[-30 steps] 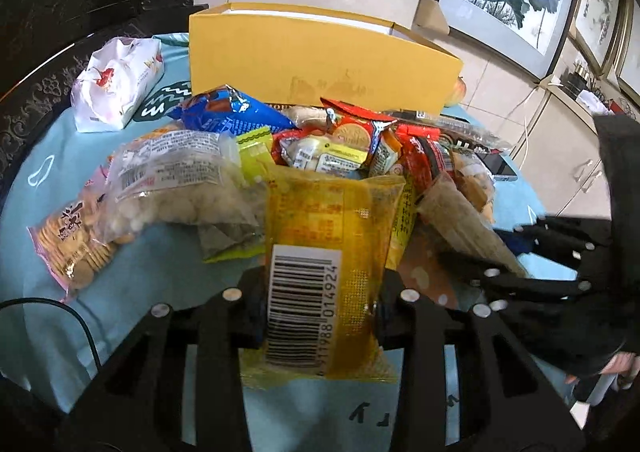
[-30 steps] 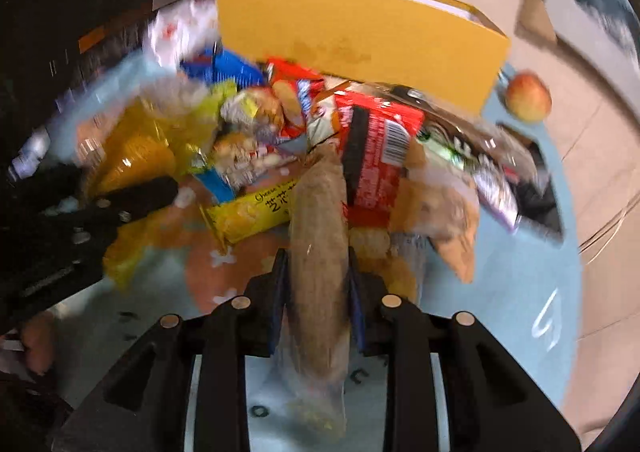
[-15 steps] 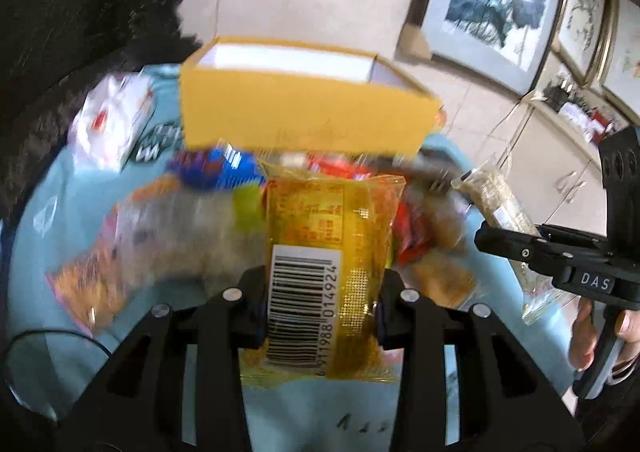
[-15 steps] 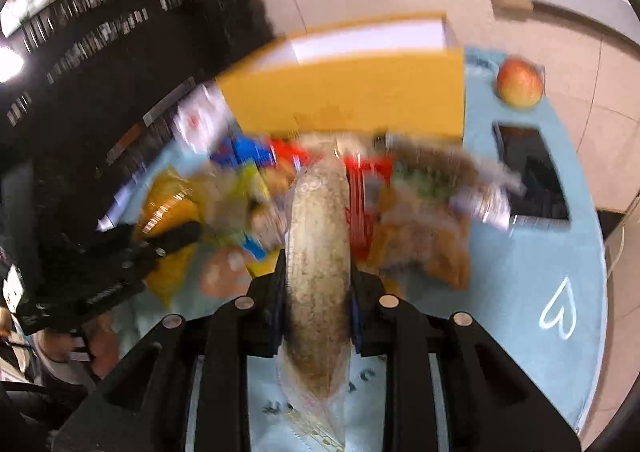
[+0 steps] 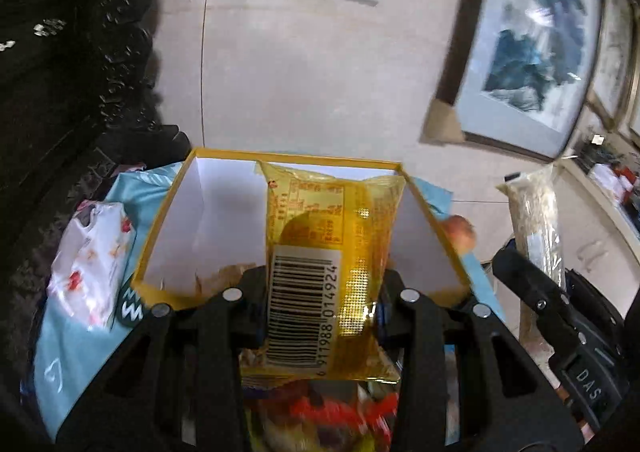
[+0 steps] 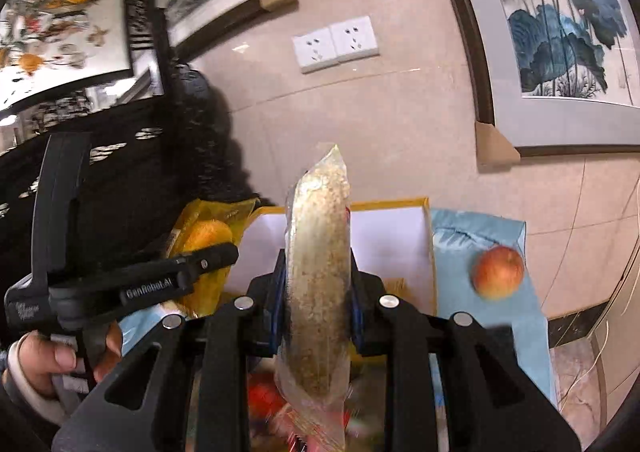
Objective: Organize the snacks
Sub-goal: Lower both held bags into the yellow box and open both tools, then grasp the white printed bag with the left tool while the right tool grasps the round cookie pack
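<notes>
box [image 5: 168, 212] open, mostly bare | apple [image 6: 498, 271] beside its right wall

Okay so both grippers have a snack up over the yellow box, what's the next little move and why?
Probably lower the left gripper a little and open it. It is shut on the yellow packet, which hangs in front of the yellow box and its white inside. The right gripper, shut on the long grain bar, could follow.

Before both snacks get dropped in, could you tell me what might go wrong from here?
1. The left gripper and right gripper approach the same yellow box side by side; they could collide.
2. The long clear grain-snack packet is pinched low and stands tall; it may tip out.
3. The yellow barcoded snack packet may snag the box rim.
</notes>
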